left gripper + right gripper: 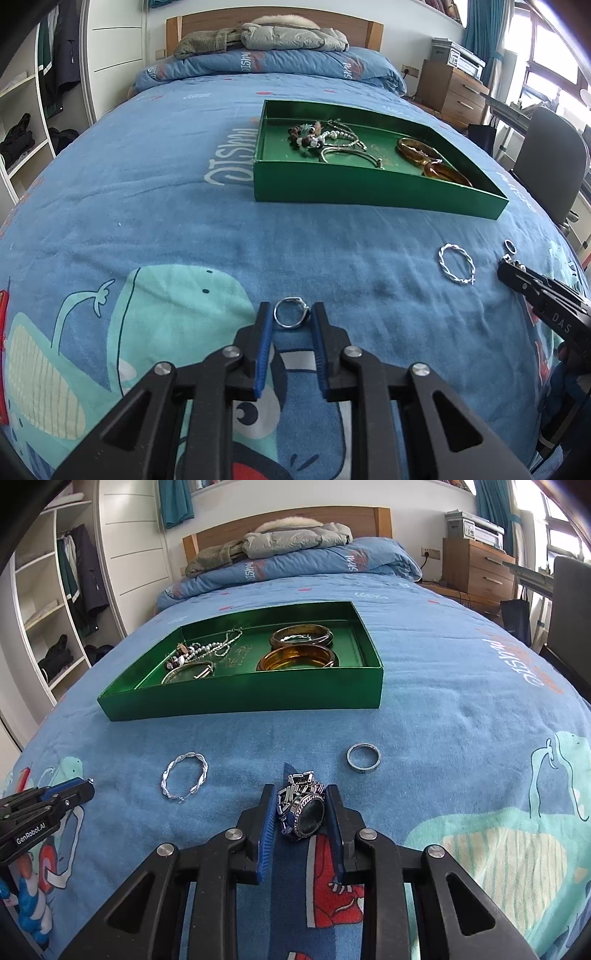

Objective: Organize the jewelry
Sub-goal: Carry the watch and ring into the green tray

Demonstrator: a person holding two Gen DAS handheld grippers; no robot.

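A green tray [332,182] [240,698] on the bed holds bead strings, silver bangles and two amber bangles [297,657]. My left gripper [293,315] has its jaws around a small silver ring [291,313] on the blanket, touching or nearly touching its sides. My right gripper [301,805] has its jaws around a silver wristwatch [304,808], pads against it. A twisted silver bangle [457,264] [184,777] and a plain silver ring [363,757] [509,245] lie loose on the blanket in front of the tray.
The blue cartoon-print blanket [166,221] covers the whole bed. Folded quilt and jackets [280,37] lie at the headboard. A wardrobe [55,609] stands left; a wooden drawer unit with printer [476,565] and a chair [550,158] stand right.
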